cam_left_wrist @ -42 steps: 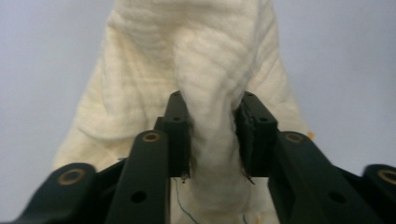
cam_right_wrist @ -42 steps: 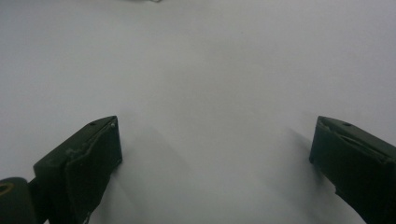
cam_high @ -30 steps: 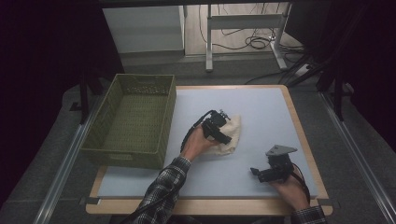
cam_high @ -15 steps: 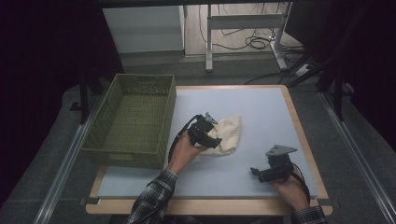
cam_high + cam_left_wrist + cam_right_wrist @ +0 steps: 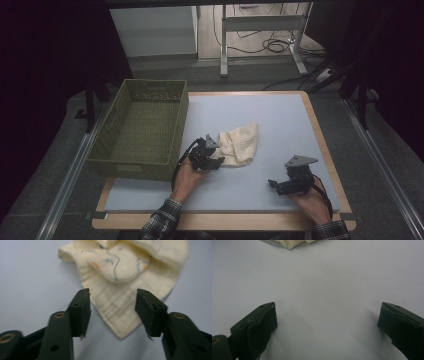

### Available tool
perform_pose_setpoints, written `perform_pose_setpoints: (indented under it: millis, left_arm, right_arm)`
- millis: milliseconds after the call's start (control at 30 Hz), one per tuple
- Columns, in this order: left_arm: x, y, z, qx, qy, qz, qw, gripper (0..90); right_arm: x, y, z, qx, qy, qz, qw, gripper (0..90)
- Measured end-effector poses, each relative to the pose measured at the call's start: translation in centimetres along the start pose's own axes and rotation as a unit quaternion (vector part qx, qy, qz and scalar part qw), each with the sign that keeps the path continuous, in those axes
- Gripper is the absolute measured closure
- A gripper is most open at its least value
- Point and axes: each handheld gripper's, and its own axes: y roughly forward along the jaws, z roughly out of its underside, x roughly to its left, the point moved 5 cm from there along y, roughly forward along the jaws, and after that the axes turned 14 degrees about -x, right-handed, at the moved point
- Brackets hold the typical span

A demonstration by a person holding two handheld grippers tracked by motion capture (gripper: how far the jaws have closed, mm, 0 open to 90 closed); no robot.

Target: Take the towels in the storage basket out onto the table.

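Left gripper view: tool [image 5: 113,312] astride cloth [image 5: 125,277]

The high view looks forward and down over the whole table [image 5: 280,115] from far off. The 2 gripper views sit low and close, looking along their jaws. All 3 views share the cream cloth [image 5: 241,145] [image 5: 125,290] [image 5: 292,243].

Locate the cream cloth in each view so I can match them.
High view: cloth near table centre, right of the green basket, at the left gripper.
Left gripper view: cloth top centre, its corner between the open jaws, which have just been closing.
Right gripper view: cloth corner at top edge.
Shared landmark: the pale blue mat.
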Motion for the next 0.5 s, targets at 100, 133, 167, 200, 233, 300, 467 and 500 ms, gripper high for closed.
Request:
perform_pose_setpoints:
  millis: [100,133,167,200,233,300,467,500]
  left_arm:
    - [0.3,0.4,0.9,-0.001,-0.002,-0.010,0.9999,36.0]
    - [0.4,0.4,1.0,-0.009,-0.009,-0.009,0.9999,33.0]
    - [0.5,0.5,1.2,-0.013,-0.019,-0.008,0.9997,30.3]
    - [0.6,0.6,1.3,-0.018,-0.031,-0.002,0.9994,27.5]
    - [0.8,0.7,1.5,-0.019,-0.048,0.007,0.9987,24.8]
    - [0.8,0.7,1.5,-0.019,-0.047,0.010,0.9987,22.8]
    - [0.7,0.8,1.5,-0.019,-0.043,0.004,0.9989,19.6]
    - [0.8,0.8,1.6,-0.019,-0.043,0.004,0.9989,19.6]
  right_arm:
    - [0.0,0.0,0.0,0.000,0.000,0.000,1.0000,2.4]
    - [0.0,0.0,0.0,0.000,0.000,0.000,1.0000,2.4]
    - [0.0,0.0,0.0,0.000,0.000,0.000,1.0000,2.4]
    - [0.0,0.0,0.0,0.000,0.000,0.000,1.0000,2.4]
    - [0.0,0.0,0.0,0.000,0.000,0.000,1.0000,2.4]
    - [0.0,0.0,0.0,0.000,0.001,0.000,1.0000,2.5]
    - [0.0,0.0,-0.1,0.000,0.001,0.001,1.0000,3.1]
    - [0.0,0.0,-0.1,-0.001,0.001,0.002,1.0000,4.0]
